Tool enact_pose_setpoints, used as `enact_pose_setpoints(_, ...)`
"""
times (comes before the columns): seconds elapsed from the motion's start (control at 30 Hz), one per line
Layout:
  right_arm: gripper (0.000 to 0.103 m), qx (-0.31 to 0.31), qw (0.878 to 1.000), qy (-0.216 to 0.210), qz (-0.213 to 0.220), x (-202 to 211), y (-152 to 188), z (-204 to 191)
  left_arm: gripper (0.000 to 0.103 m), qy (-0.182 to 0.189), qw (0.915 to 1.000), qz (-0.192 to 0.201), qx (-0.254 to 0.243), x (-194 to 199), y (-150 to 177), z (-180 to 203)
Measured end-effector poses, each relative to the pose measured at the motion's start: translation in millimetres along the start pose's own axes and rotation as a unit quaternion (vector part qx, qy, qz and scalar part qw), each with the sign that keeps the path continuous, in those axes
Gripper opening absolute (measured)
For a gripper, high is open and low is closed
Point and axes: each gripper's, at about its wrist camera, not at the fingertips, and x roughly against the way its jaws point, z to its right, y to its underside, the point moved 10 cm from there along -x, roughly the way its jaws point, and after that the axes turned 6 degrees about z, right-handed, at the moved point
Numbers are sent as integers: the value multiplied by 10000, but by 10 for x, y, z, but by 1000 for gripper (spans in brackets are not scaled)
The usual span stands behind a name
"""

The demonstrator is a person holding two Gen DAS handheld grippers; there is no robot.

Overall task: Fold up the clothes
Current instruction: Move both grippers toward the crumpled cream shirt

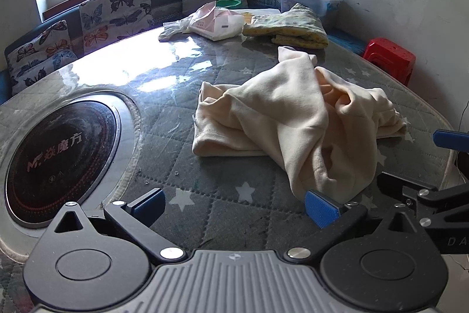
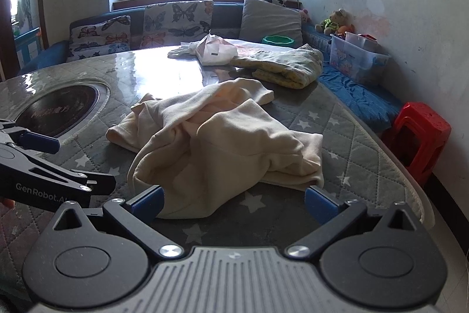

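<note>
Both grippers, left gripper [image 1: 234, 206] and right gripper [image 2: 233, 203], hover with jaws spread wide, grasping nothing. Cream garment [image 2: 222, 137] lies crumpled near the counter's [image 2: 346, 131] near edge; folded yellow cloth [image 2: 281, 66] sits toward the far edge.

The left gripper [image 1: 234, 207] is a black linkage of two round hubs with triangular cut-outs and angled arms pinned by silver screws, ending in blue ribbed fingertips [image 1: 321, 209], and behind them sits a grey grooved housing bearing a small crosshair mark. The right gripper [image 2: 234, 203] has the same build, with black hubs, silver screws, blue pads [image 2: 146, 203] and the grey ribbed plate. White "GenRobot.AI" lettering runs along one black arm, seen from the right wrist.
</note>
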Motion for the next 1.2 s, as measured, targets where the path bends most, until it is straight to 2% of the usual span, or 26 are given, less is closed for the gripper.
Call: enact_pose_setpoints(1.2, 101, 109, 9999, -109, 53, -250, -258, 64, 103, -13, 9999, -171, 0, -282, -302, 14)
